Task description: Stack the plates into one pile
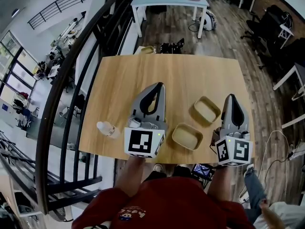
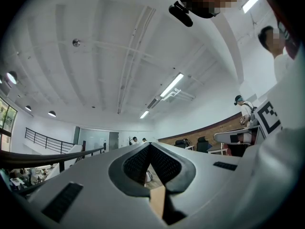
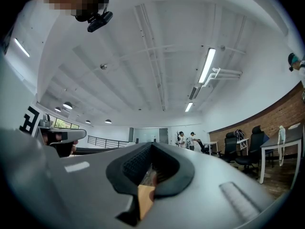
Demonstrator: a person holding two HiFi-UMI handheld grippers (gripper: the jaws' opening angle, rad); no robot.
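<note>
Plate 1 (image 1: 187,136) and plate 2 (image 1: 207,109), both tan rectangular dishes, lie loose on the table, in neither claw. L gripper (image 1: 159,86) has its jaws fully together w/ nothing btwn them; the left gripper view (image 2: 150,145) shows the same: pads meet at the tip, and only a sliver of wood shows low in the gap. R gripper (image 1: 230,97) is likewise pinched closed and empty, confirmed in the right gripper view (image 3: 152,144). Both grippers hang over the table's near edge and point toward the far edge, marker cubes at the person's end. Plate 1 sits close to the near edge, btwn the two grippers. Plate 2 is just beyond it, toward the right edge, beside the R gripper's tip. Their corners are v. close; can't tell if touching. The wooden table (image 1: 181,75) is otherwise bare, except for a clear bottle (image 1: 107,129) on its side near the near-left corner, left of the L gripper.
</note>
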